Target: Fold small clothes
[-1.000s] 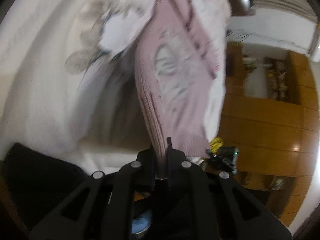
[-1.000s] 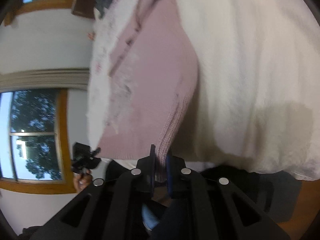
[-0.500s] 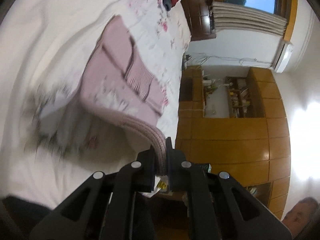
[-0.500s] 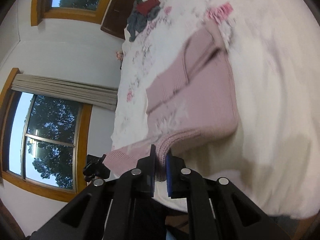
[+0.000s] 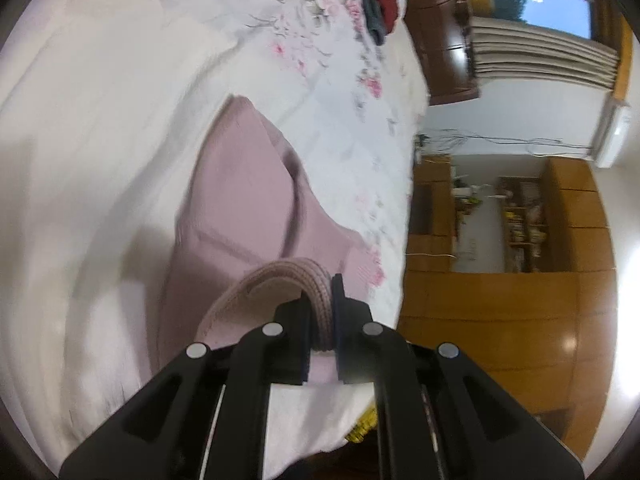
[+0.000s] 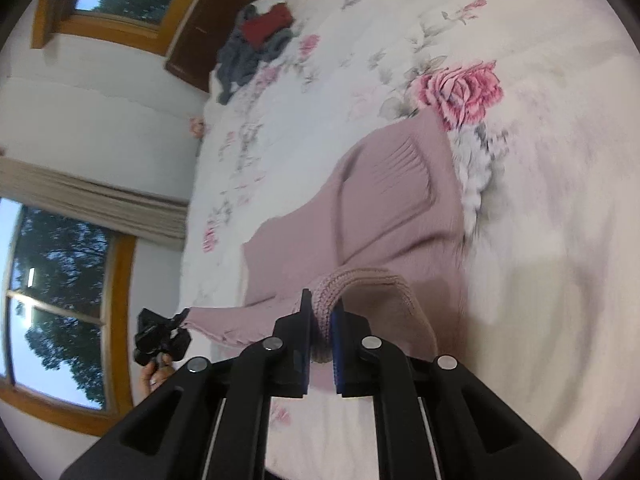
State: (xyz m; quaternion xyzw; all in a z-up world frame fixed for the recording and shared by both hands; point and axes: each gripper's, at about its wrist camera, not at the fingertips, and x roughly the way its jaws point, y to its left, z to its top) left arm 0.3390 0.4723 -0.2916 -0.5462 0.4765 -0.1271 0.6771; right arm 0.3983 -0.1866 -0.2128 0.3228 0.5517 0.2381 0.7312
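Left hand-held gripper [image 5: 320,312]: jaws closed on the ribbed hem of the pink knit sweater [image 5: 248,208], lifted corner curling back over the body. The rest of the sweater lies flat on the floral bedspread [image 5: 120,80], sleeves already folded in across it.

Far end of the bed: a loose heap of grey and red clothes [image 6: 256,40], well apart from the sweater. No basket, box or other container is visible on the bed; the shelves in the wooden cabinet [image 5: 520,216] hold small items too blurred to name.

Right hand-held gripper [image 6: 320,312]: jaws clamped on the other corner of the same ribbed hem, raised to much the same height. The left gripper shows at this view's left edge, with fingers [image 6: 154,376] of the person under it.

Judgement: bottom-to-top fold in hand. To do it well, carry both corners forward level and together, keep the hem taut between them, lay it square on the shoulder line, then release.
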